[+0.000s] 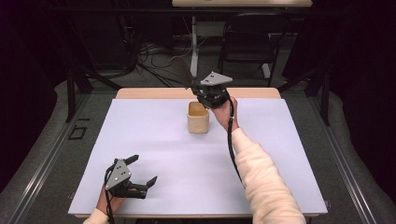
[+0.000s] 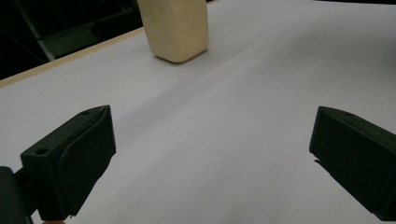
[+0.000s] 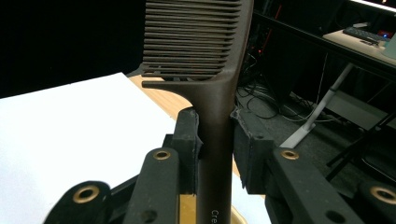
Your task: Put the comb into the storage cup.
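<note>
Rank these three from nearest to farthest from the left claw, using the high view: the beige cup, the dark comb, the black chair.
1. Beige cup, mid-table, ahead and to the right of the left claw.
2. Dark comb, clamped in the right claw, raised just behind the cup.
3. Black chair, on the floor beyond the table's far edge.

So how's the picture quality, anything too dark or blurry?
High view: white table evenly lit, surroundings nearly black. Left gripper view: cream cup soft, cut off at the top edge. Right gripper view: comb sharp in the right gripper, background dim.
</note>
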Motion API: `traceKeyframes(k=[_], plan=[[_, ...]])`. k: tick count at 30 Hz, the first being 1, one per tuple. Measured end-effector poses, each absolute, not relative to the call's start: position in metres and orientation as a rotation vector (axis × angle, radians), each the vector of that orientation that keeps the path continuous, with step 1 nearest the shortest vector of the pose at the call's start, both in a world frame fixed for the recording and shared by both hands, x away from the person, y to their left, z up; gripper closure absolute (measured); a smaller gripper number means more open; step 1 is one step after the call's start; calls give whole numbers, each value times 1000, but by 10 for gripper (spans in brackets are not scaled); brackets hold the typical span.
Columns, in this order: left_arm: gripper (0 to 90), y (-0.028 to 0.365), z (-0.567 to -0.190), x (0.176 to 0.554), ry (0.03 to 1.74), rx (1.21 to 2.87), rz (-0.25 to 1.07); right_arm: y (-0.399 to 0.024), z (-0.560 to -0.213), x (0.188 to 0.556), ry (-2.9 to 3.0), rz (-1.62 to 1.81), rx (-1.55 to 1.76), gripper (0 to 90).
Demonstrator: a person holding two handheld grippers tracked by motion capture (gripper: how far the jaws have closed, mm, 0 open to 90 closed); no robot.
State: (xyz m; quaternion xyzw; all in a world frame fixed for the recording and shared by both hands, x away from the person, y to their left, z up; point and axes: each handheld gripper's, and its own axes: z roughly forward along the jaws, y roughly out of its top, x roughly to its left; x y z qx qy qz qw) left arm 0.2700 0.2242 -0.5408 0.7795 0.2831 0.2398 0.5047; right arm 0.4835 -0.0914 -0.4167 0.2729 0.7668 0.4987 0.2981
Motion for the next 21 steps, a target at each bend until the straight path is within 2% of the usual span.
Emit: traceKeyframes(k=[21], plan=[[4,225,-541,270,684,1885,579,-84,-432,490,2067,1346,753,720]])
